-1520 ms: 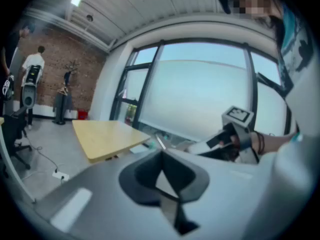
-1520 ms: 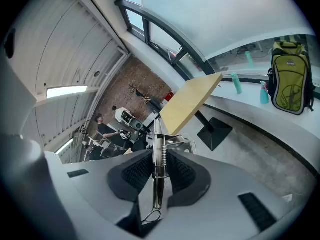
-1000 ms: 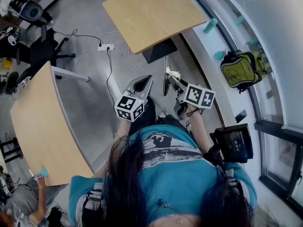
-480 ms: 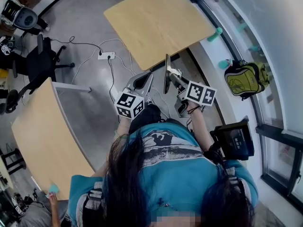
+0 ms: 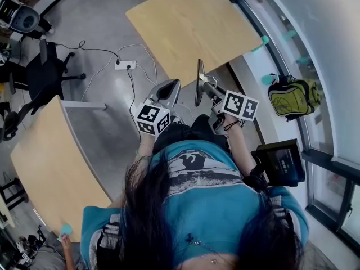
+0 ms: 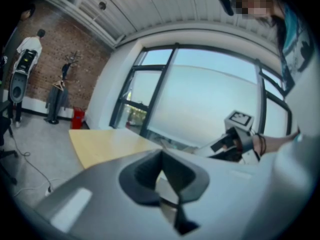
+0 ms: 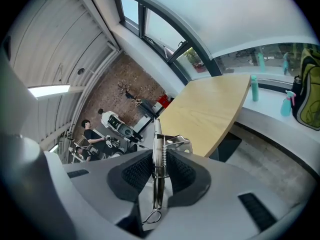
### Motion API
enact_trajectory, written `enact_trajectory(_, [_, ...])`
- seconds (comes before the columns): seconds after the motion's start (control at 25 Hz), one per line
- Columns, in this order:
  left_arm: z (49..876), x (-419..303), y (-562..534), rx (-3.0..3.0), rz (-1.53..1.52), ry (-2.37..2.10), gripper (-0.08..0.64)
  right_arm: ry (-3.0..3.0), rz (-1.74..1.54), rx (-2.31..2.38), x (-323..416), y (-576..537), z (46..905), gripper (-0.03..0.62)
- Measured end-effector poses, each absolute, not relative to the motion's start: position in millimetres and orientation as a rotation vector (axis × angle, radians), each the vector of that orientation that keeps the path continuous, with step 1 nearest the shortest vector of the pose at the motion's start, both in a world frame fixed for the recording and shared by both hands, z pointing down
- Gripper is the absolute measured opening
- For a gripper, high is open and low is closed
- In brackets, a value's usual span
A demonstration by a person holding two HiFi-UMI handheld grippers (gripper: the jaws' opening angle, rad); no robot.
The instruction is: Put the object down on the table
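**Metal utensil clamped in my right tool, short of the worktop**

Head view: grey floor with a power strip (image 5: 125, 64), and a pale wooden worktop (image 5: 191, 21) ahead of me. A green backpack (image 5: 292, 94) sits on the window ledge at right. My right tool (image 5: 207, 89) holds a thin metal utensil (image 5: 198, 80). Its long axis runs forward out of the jaws, tip toward the worktop's near edge. My left tool (image 5: 167, 90) is just beside it.

Left gripper view: windows behind, worktop (image 6: 107, 141) below. My left tool (image 6: 161, 159) has its jaws closed together with nothing in them.

Right gripper view: brick wall and worktop (image 7: 210, 109) ahead. My right tool (image 7: 158, 176) is clamped on the utensil (image 7: 158, 144), edge-on between the pads. A spring shows along the utensil, and it points straight out.
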State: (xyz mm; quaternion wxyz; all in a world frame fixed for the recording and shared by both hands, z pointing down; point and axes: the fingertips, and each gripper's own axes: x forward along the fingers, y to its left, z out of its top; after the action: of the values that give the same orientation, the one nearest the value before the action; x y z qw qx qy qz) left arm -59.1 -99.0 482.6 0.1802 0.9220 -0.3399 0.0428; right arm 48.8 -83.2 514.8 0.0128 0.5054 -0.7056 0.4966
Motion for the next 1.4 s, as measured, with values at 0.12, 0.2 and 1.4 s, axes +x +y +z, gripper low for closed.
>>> enact_trajectory(0.12, [481.2, -63.0, -114.0, 2.597, 0.108, -0.968, 0.003, -2.194, 1.551, 1.565, 45.3, -96.4, 514.8, 0.091])
enact_trajectory(0.2, [482.2, -60.2, -129.3, 2.592, 0.109, -0.968, 0.003, -2.192, 1.553, 1.558, 47.0, -112.8, 515.3, 0.091])
enact_trajectory(1.4, [502.4, -14.3, -283.1, 2.254, 0.086, -1.506, 0.003, -2.271, 1.4, 0.931, 80.7, -374.0, 571.5, 0.091])
